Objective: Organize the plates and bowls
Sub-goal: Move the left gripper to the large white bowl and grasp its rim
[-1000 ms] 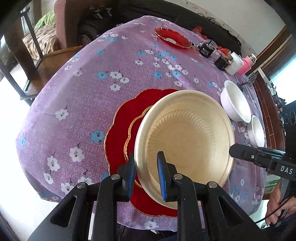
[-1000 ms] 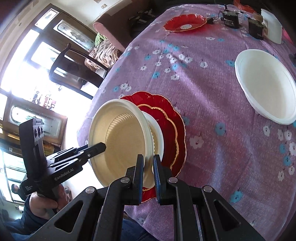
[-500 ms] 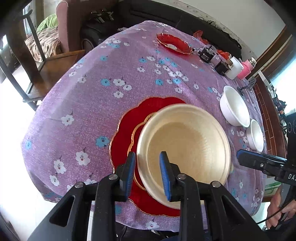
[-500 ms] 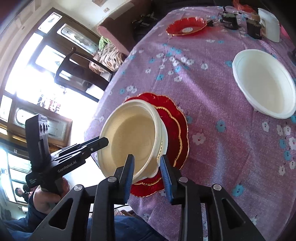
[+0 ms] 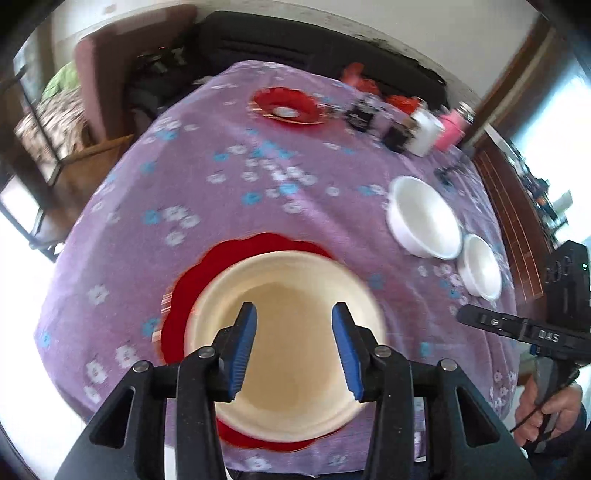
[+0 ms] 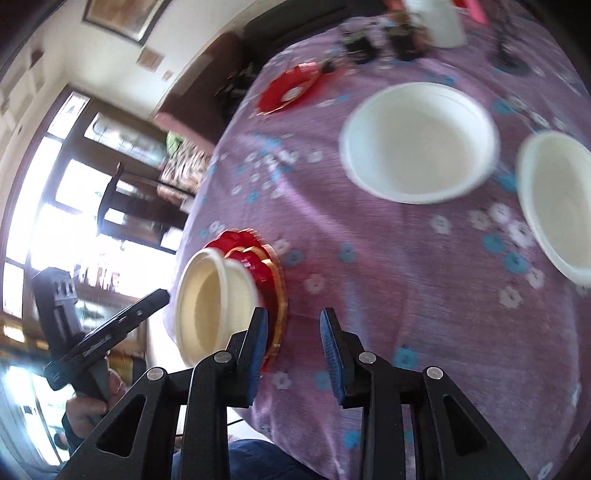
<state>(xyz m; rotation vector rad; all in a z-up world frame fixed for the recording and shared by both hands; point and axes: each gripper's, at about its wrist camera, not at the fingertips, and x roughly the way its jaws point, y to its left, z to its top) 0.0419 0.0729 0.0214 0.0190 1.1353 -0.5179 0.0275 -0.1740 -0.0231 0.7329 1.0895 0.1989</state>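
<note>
white bowls [image 6: 419, 142], small red plate [image 5: 286, 107], cluttered far edge

A home dining room: round table under purple flowered tablecloth [image 5: 207, 206], dark wooden chair [image 6: 122, 199], brown padded armchair [image 5: 96, 74], framed picture on the white wall [image 6: 122, 14], tall wood-framed windows [image 6: 55, 192].

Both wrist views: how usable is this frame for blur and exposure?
Left wrist: table smeared by motion blur, cream bowl and red plate edges soft, gripper fingers sharp. Right wrist: white bowl rim streaked, windows at left blown out.
</note>
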